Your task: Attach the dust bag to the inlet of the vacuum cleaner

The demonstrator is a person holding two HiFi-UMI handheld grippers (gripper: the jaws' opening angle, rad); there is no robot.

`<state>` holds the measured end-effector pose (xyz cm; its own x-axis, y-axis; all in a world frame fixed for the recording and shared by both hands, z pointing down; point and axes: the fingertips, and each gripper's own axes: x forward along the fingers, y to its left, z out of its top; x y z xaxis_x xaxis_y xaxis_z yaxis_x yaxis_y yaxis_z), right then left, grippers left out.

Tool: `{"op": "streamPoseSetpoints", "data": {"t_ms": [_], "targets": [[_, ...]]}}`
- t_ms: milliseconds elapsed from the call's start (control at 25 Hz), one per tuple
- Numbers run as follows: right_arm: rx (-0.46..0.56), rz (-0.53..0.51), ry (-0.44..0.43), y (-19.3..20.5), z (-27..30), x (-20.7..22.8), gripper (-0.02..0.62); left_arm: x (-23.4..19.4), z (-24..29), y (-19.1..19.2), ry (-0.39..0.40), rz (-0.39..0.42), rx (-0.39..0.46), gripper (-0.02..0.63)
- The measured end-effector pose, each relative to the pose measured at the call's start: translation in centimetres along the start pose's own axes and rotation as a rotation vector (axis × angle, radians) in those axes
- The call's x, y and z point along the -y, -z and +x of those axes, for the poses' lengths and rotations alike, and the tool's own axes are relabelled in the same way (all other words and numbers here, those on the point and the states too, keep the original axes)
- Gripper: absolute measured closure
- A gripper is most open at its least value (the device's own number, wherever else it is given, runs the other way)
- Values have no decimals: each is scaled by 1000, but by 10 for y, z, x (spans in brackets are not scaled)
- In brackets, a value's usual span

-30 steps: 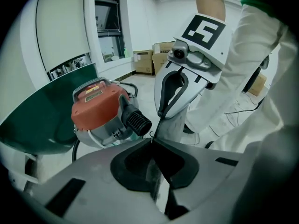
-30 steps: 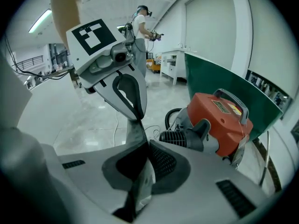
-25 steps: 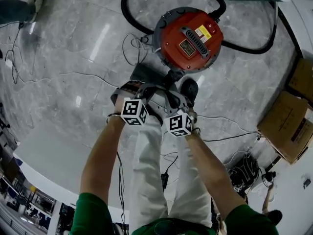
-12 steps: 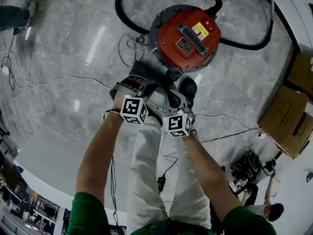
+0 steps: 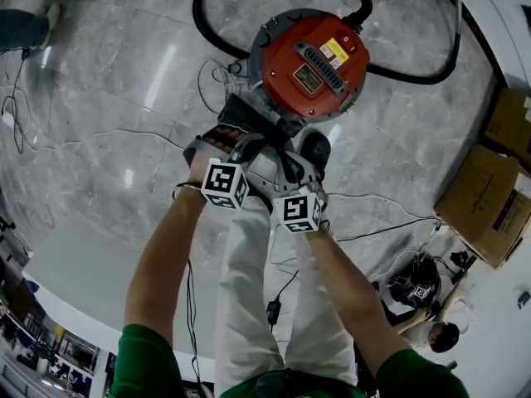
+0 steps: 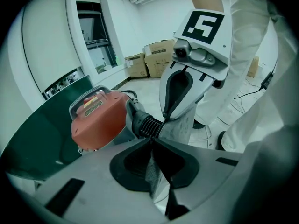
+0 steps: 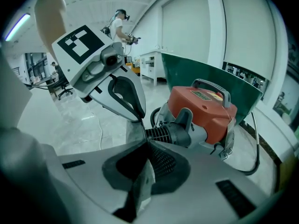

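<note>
The red vacuum cleaner (image 5: 311,60) stands on the marble floor, its black ribbed inlet (image 6: 147,125) facing me. I hold the grey fabric dust bag (image 5: 242,114) right at that inlet (image 7: 168,134). My left gripper (image 6: 152,141) is shut on one edge of the bag's mouth. My right gripper (image 7: 147,141) is shut on the opposite edge. In the head view the left gripper (image 5: 247,143) and the right gripper (image 5: 290,152) sit side by side just below the vacuum. Whether the bag's mouth is over the inlet is hidden by the jaws.
A black hose (image 5: 415,73) loops behind the vacuum. Thin cables (image 5: 99,131) trail over the floor. Cardboard boxes (image 5: 485,210) stand at the right. My legs in white trousers (image 5: 249,288) and a dark shoe (image 5: 317,149) are right under the grippers. Another person (image 5: 431,334) crouches at lower right.
Both grippers keep their grip on the bag and stay at the inlet, rolled slightly. The person at lower right has shifted.
</note>
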<state>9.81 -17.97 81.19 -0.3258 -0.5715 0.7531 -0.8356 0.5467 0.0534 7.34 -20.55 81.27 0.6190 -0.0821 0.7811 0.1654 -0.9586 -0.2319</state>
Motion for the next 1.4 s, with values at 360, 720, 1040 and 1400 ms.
{"op": "streamPoseSetpoints", "data": {"t_ms": [360,720,1040,1400], "targets": [[-19,76,-52,3,-3,4,577,0,5,-3,58,-62,1,583],[-68,62,-67,2,-5,22,577,-9,9,-16,64,-57,-47,584],[-74,9,-111,-1,-3,25,577,-13,10,-15,46,-78,-54,584],[-58,131,-35,1,-2,29,577,-19,15,-19,31,-35,-36,581]]}}
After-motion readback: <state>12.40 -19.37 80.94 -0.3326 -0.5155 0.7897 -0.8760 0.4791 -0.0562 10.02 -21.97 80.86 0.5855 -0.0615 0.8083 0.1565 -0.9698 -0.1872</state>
